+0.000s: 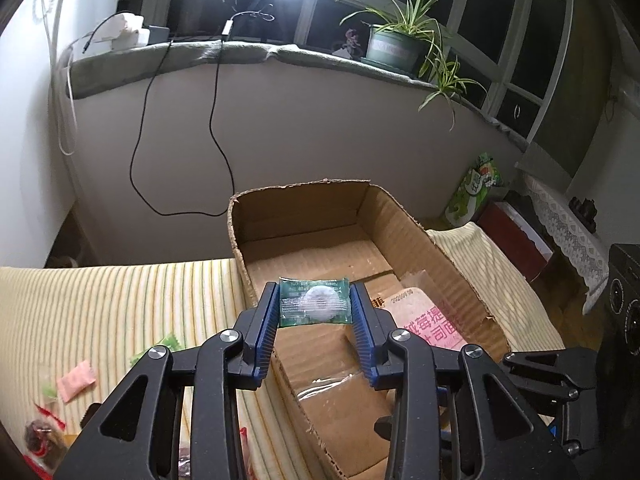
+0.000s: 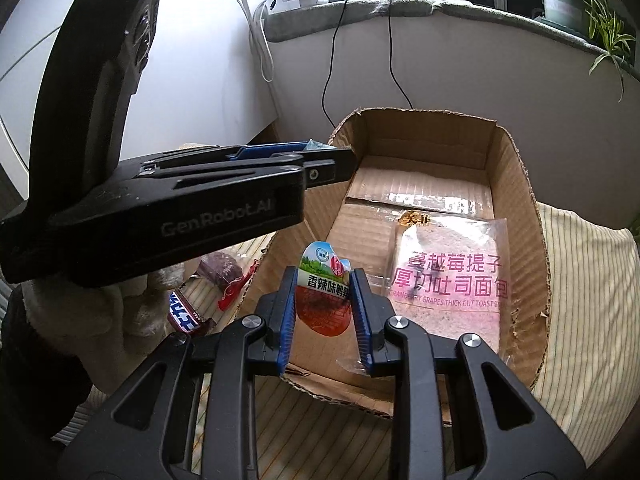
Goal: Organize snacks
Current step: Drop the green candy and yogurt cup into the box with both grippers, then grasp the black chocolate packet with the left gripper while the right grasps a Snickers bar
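My left gripper [image 1: 314, 304] is shut on a small dark green snack packet [image 1: 314, 302] and holds it above the open cardboard box [image 1: 416, 232]. It also shows from the side in the right wrist view [image 2: 320, 152], over the box's left wall. My right gripper [image 2: 325, 292] is shut on a red and white spicy snack packet [image 2: 324, 280] above the near edge of the box [image 2: 520, 184]. A pink toast bread bag [image 2: 448, 276] lies flat inside the box; it also shows in the left wrist view [image 1: 424, 320].
The box sits on a striped yellow cloth [image 1: 120, 304]. Loose snacks lie left of it: a pink packet [image 1: 76, 380], a green one [image 1: 160, 348], a chocolate bar [image 2: 186, 314] and a dark red snack [image 2: 224, 270]. A black cable [image 1: 176, 160] hangs on the wall behind.
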{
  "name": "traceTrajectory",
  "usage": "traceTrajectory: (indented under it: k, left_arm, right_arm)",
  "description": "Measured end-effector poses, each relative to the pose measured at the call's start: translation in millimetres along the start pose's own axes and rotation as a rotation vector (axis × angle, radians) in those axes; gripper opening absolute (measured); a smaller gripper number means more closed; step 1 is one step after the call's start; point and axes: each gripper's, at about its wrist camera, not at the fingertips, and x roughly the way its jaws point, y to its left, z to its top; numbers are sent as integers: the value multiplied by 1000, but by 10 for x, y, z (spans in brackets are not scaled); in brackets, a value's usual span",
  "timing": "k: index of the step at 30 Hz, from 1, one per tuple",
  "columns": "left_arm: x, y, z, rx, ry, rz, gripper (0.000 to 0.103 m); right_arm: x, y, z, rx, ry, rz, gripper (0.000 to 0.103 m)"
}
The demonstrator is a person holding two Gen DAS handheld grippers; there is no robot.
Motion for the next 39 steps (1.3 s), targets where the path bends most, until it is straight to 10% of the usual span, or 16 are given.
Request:
traceTrajectory:
  k: [19, 39]
  left_arm:
    - [-101, -24, 46, 6, -17, 0, 50]
    - [-1215, 411, -268, -72, -134, 89, 50]
  right_arm:
    - [-116, 41, -35, 0, -11, -23, 40]
    - [-458, 563, -185, -68, -45, 34, 40]
